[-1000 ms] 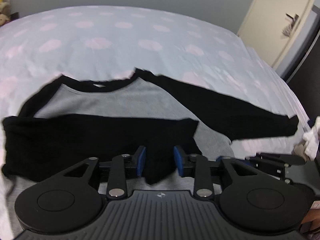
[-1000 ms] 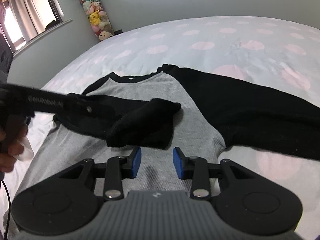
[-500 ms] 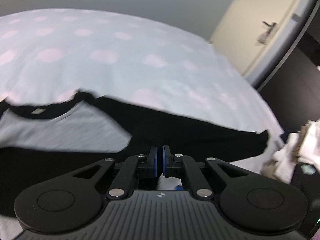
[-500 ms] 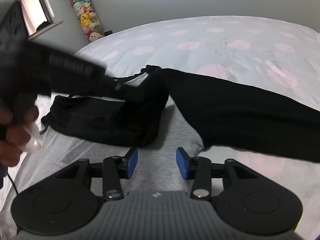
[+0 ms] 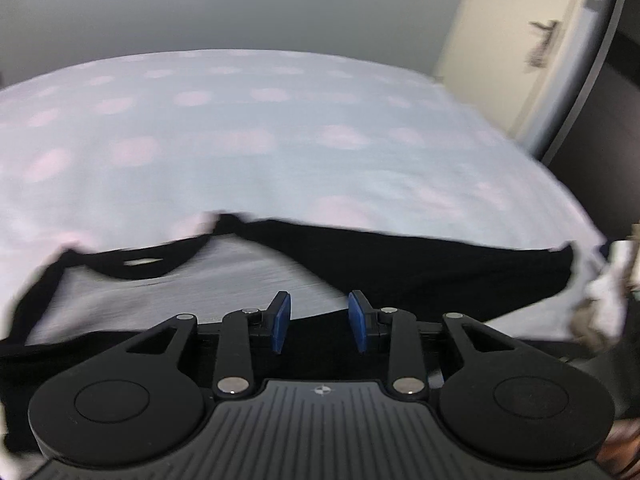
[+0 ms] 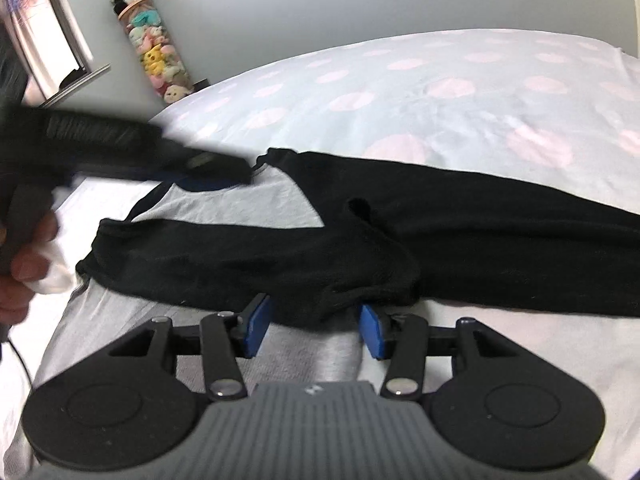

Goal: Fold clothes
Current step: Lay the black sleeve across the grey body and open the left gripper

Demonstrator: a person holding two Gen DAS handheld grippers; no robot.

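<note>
A grey shirt [image 6: 248, 204] with black sleeves lies flat on the bed. One black sleeve [image 6: 240, 256] is folded across the chest, and its cuff end lies just in front of my right gripper [image 6: 313, 330]. That gripper is open and low over the grey hem, holding nothing. The other sleeve [image 6: 500, 240] stretches out to the right. My left gripper [image 5: 319, 322] is open above the shirt, with black fabric beneath its pads and nothing clamped. Ahead of it are the black collar [image 5: 140, 264] and the outstretched sleeve [image 5: 440, 268]. The right wrist view shows the left gripper [image 6: 216, 172] blurred over the collar.
The bed cover [image 5: 280, 140] is pale blue with pink dots. A person's hand [image 6: 24, 264] holds the left tool. A cream door [image 5: 520, 40] and a crumpled white cloth [image 5: 608, 292] are at the right. A tube of plush toys [image 6: 156, 52] stands by the wall.
Half a second ago the left gripper was shut; now it is open and the folded sleeve lies on the chest. The right gripper has come up close to the cuff.
</note>
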